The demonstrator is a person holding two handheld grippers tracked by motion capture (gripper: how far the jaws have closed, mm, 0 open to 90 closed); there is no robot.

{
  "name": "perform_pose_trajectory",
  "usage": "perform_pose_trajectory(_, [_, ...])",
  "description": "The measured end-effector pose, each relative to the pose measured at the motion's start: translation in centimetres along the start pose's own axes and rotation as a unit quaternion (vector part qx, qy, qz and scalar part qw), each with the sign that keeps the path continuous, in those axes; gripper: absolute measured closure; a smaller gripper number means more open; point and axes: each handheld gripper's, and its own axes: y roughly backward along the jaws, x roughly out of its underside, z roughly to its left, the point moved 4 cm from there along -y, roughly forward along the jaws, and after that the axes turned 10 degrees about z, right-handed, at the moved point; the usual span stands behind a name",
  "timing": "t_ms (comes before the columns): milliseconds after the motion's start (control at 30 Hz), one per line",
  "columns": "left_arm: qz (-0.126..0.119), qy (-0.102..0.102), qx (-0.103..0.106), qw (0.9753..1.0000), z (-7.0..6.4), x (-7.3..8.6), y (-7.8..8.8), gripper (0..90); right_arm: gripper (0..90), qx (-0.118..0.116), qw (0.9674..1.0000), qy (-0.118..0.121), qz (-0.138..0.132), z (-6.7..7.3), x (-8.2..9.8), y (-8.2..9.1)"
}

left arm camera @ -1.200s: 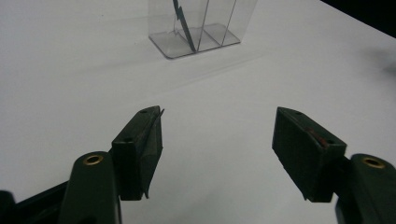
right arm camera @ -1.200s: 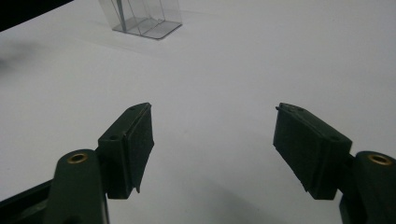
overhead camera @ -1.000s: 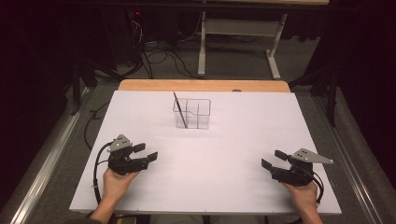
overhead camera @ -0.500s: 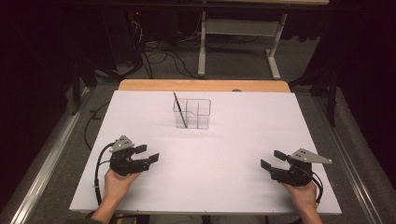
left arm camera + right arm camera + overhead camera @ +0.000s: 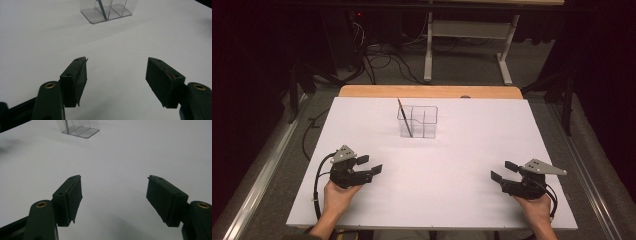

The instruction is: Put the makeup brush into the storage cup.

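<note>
lab or test room, dim, not home. white tabletop [image 5: 462, 200] laid on wooden bench edge [image 5: 432, 91], lit bright against dark surround. grey carpet floor [image 5: 462, 65] behind, tangle of black cables [image 5: 382, 62] running to dark equipment with small red light [image 5: 358, 14]. white metal desk frame [image 5: 467, 45] on feet at back. metal rail [image 5: 259, 175] along left side of table. lone clear plastic organiser [image 5: 418, 121] on tabletop, staged like recording setup.
</note>
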Motion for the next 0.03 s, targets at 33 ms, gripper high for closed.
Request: perform_pose_trajectory(33, [0.001, 0.000, 0.000, 1.0000, 0.00, 0.01, -0.02, 34.0, 30.7, 0.000, 1.0000, 0.000, 0.001, 0.02, 0.01, 0.00])
